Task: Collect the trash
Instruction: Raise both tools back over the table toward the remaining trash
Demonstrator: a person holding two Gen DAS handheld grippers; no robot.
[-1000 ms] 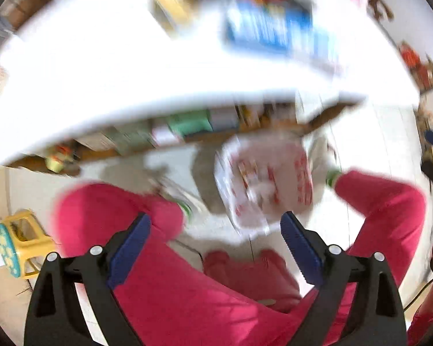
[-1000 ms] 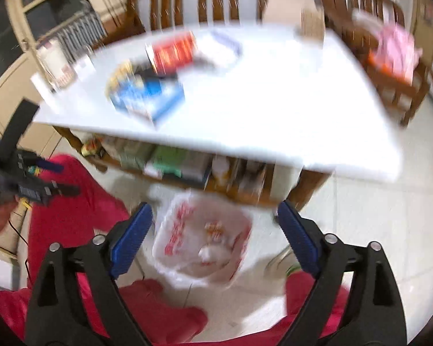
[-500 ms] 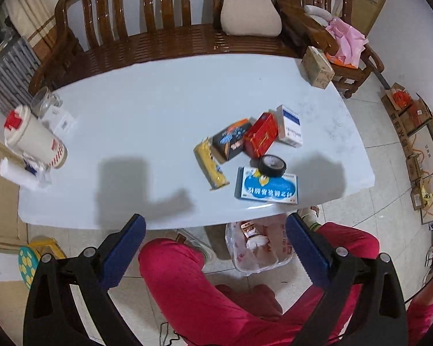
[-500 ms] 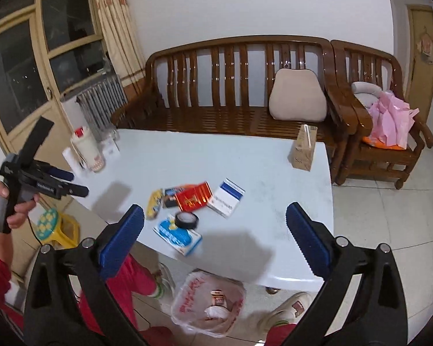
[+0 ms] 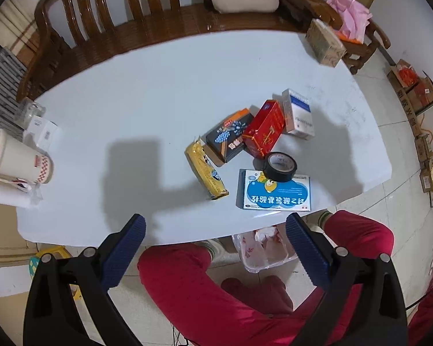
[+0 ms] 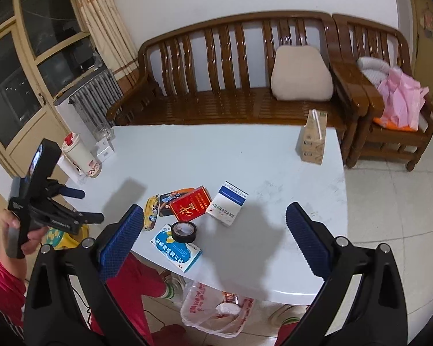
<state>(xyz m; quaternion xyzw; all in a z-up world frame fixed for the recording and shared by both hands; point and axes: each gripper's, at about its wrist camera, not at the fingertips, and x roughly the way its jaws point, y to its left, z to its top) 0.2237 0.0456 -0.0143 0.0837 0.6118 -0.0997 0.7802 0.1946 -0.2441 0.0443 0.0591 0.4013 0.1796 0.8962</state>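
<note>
A cluster of trash lies on the white table: a yellow wrapper, a black box, a red box, a white-blue box, a blue-white box and a black tape roll resting on it. The cluster also shows in the right wrist view, with the red box in its middle. A plastic trash bag sits on the floor under the near table edge. My left gripper is open and empty above the near edge. My right gripper is open and empty above the cluster.
A lidded cup, a paper roll and a small white box stand at the table's left end. A tissue box stands at the far right corner. A wooden bench and armchair stand behind. My red-trousered legs are below.
Both grippers have risen from below table height near the bag to above the table, and the views now look down on the trash cluster. Both stayed open.
</note>
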